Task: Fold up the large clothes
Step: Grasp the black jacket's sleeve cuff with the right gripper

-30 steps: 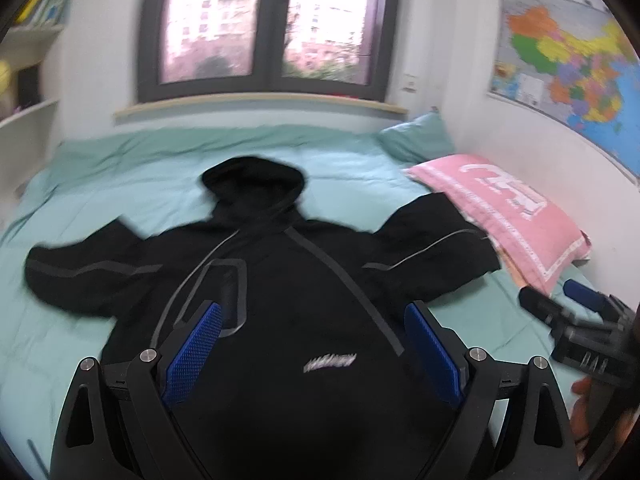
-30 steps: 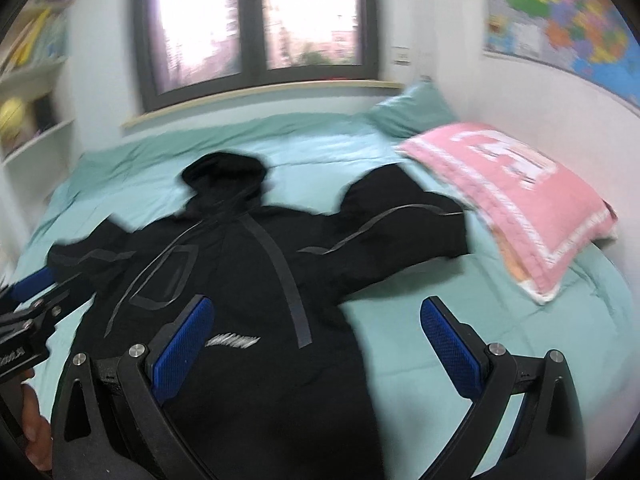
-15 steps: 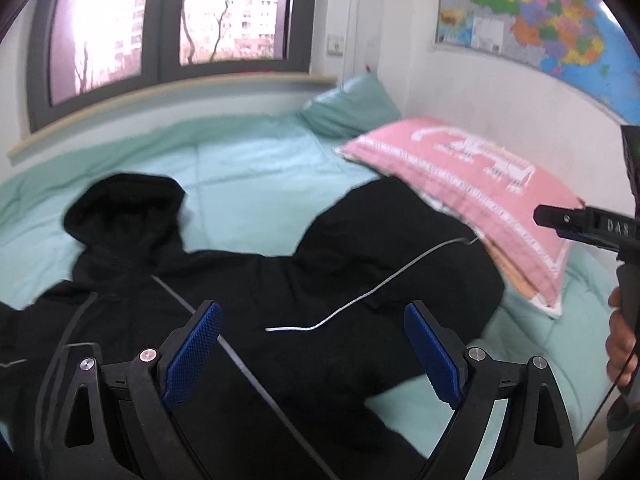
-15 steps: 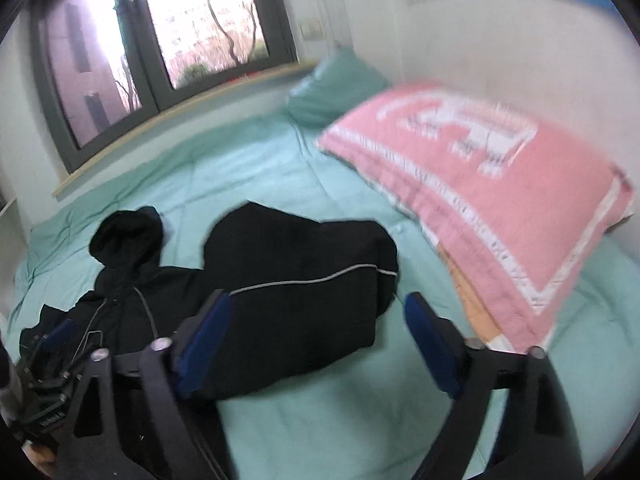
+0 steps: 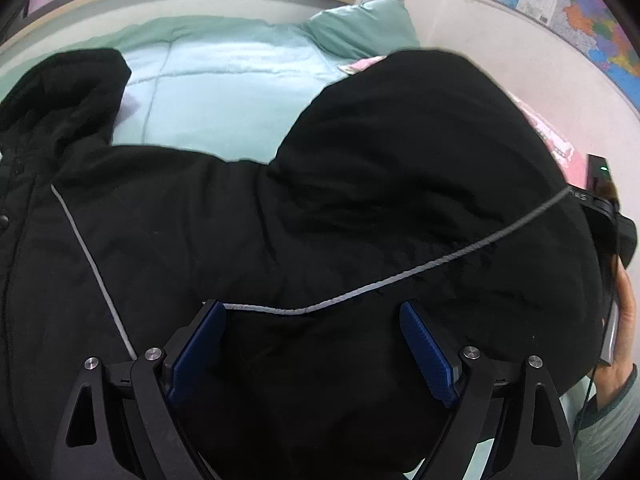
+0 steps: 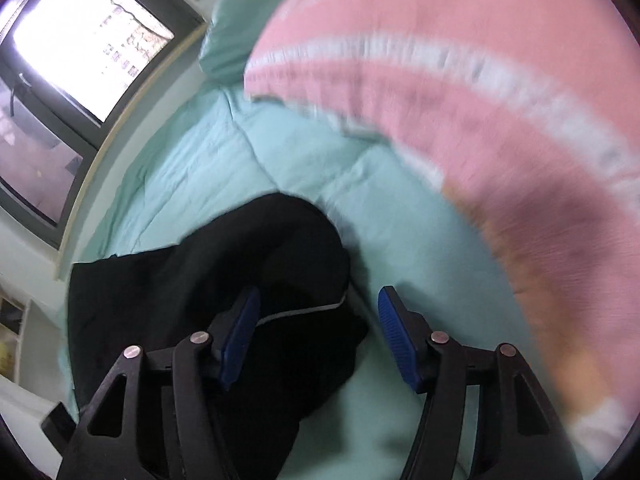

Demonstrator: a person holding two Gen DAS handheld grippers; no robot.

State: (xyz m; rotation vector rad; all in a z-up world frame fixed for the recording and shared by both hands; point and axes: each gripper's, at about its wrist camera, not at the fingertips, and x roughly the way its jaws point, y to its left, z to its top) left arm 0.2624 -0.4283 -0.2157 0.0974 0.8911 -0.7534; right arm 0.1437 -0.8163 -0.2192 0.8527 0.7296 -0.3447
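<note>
A black hooded jacket (image 5: 320, 208) with thin grey piping lies spread on the mint green bed (image 5: 224, 80). My left gripper (image 5: 316, 344) is open, low over the jacket where its right sleeve meets the body. The sleeve fills most of the left wrist view. My right gripper (image 6: 316, 336) is open, its jaws astride the cuff end of that sleeve (image 6: 296, 248). Nothing is held in either one.
A pink pillow (image 6: 460, 100) lies close on the right of the sleeve end. A green pillow (image 5: 360, 28) sits at the head of the bed under the window (image 6: 80, 28). A wall map (image 5: 568, 8) hangs on the right.
Both grippers have moved right and down toward the jacket's right sleeve. The left one now sits close over the sleeve base, the right one at the cuff beside the pink pillow.
</note>
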